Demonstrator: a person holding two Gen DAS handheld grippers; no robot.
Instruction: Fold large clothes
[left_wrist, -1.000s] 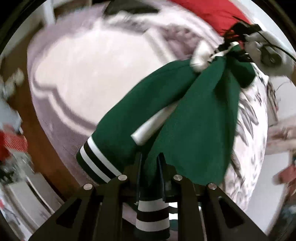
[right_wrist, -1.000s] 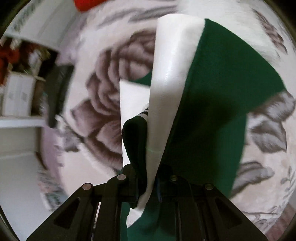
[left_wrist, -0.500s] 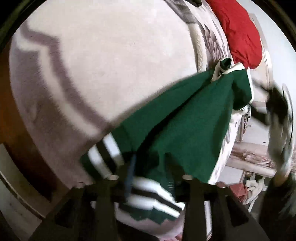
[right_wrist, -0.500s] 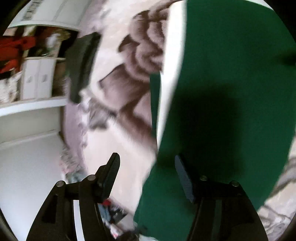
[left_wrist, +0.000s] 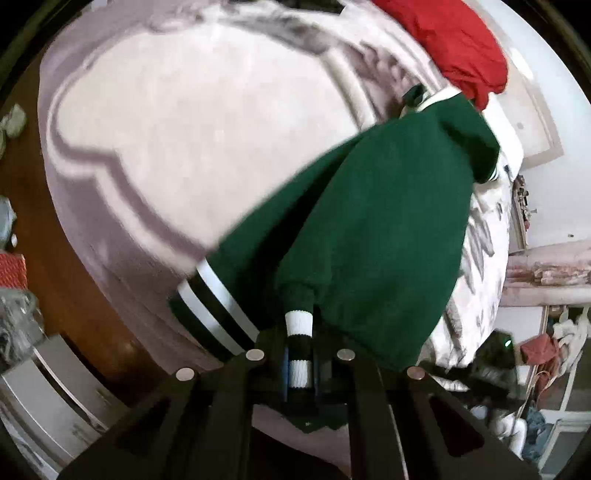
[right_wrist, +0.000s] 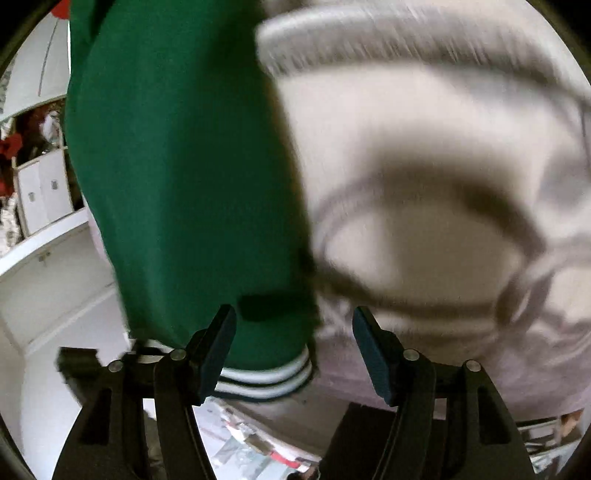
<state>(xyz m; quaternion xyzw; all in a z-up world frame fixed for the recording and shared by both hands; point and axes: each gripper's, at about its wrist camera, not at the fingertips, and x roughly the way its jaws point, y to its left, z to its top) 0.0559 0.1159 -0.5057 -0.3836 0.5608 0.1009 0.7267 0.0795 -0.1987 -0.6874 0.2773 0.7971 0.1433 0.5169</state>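
- Pinching the striped cuff (left_wrist: 300, 345) in my left gripper (left_wrist: 301, 363), which has just snapped closed on it, ribbing squeezed between the jaws.
- My right gripper (right_wrist: 294, 349) is empty. Its jaws have just opened up and stand wide, nothing pressed between them, though the hem (right_wrist: 264, 374) of the green jacket (left_wrist: 369, 236) sits right behind its left finger (right_wrist: 218, 341).
- The jacket lies on the bed (left_wrist: 207, 140) over a pale blanket with a grey scroll pattern, bunched more than flat. A red thing (left_wrist: 458, 40) sits past its far end.
- Long axis: in the left view it runs from the cuffs down by my gripper up and away to the right, collar end (left_wrist: 430, 98) pointing toward the red thing. A second striped band (left_wrist: 212, 317) sits just left of the one I hold (other cuff or hem, can't tell).
- Doing this step well, my take: grab the hem with the right hand close to a corner, not mid-edge, so both hands pull a straight line.
- Get a full bite on the ribbing, since the body fabric looks thick and would slide out of a shallow pinch.
- Then lift and spread before laying it down, or the bunching gets folded in.
- The right view is badly blurred, so I'd settle before closing.
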